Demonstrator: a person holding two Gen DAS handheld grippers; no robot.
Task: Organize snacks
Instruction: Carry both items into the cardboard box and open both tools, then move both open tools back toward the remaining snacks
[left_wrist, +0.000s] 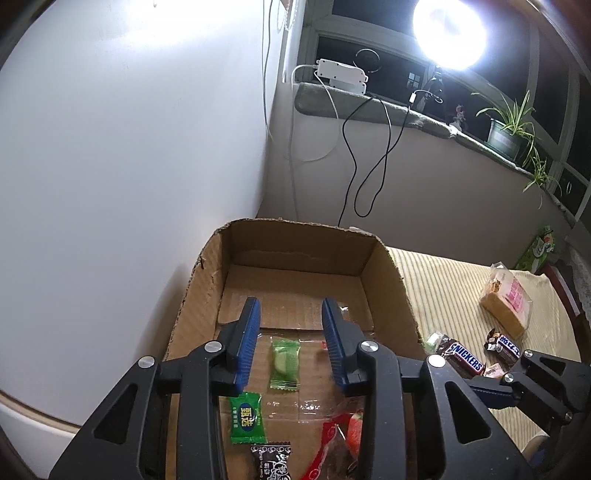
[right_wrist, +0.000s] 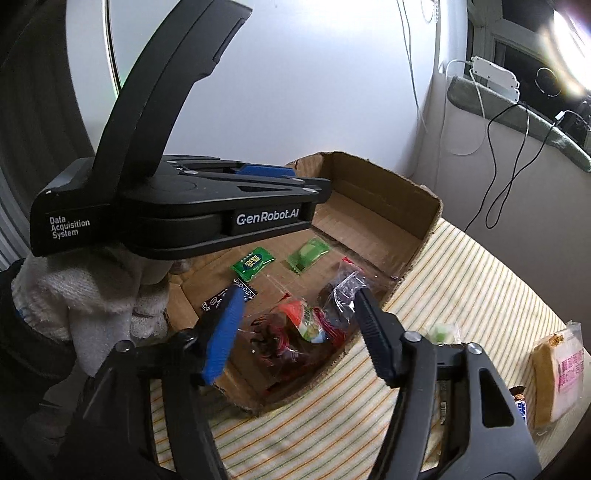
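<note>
Several bright wrapped snacks, boxed.

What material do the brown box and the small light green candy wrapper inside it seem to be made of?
Brown box: corrugated cardboard, matte; its torn top edges and ribbed walls show it. Light green candy wrapper: probably thin plastic film, slightly glossy, with crimped zigzag ends and a partly see-through look.

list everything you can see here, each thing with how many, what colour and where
open brown cardboard box: one, on striped cloth
green sweet wrappers: two, box floor
black sweet wrapper: one, box near edge
clear red-printed snack bags: at least two, box near corner
brown Snickers bar: one, cloth beside box
wrapped yellow cake slice: one, cloth, far right
yellow striped cloth: one, under all
left tongs: open, above box
right tongs: open, around bags
</note>
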